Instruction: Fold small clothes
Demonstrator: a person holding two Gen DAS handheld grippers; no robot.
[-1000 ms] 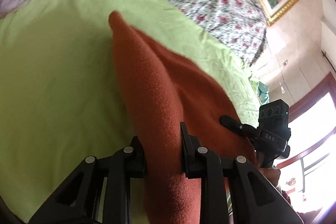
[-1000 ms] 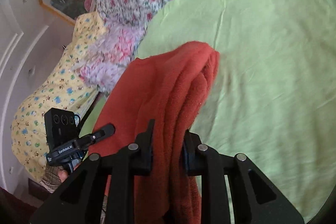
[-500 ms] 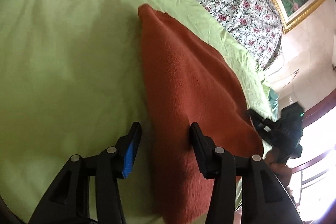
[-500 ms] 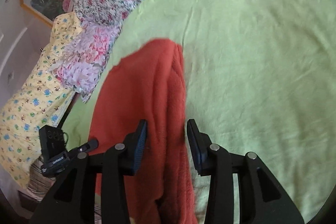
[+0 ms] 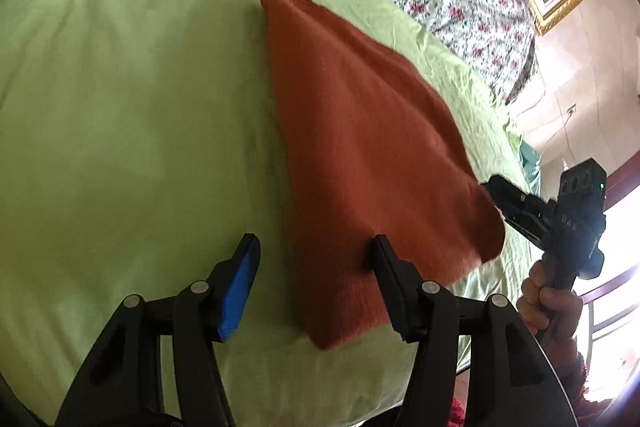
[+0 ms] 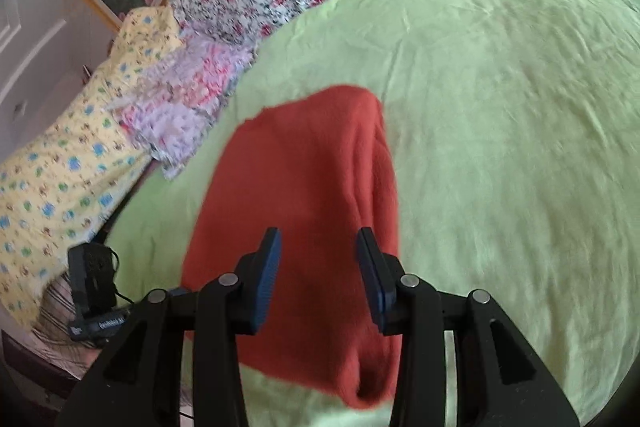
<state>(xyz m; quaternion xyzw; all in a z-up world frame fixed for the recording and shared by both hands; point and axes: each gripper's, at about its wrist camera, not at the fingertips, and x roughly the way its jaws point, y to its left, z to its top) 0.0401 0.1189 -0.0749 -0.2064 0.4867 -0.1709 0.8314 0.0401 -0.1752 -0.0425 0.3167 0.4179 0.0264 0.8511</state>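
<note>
I count one rust-red fleece garment [image 5: 372, 163] lying folded on the green sheet [image 5: 120, 99], and my two claws, left gripper [image 5: 314, 289] and right gripper [image 6: 318, 277], both spread wide, holding nothing, the garment's near edge hidden behind them.

Bright daylight, window [image 5: 612, 291] glare, slight blur, fisheye-warped edges.

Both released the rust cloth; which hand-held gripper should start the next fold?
Probably right. The right hand-held gripper hangs open directly above the rust cloth, by its layered edge. The left hand-held gripper straddles the cloth's side edge, one finger over bare sheet.
</note>
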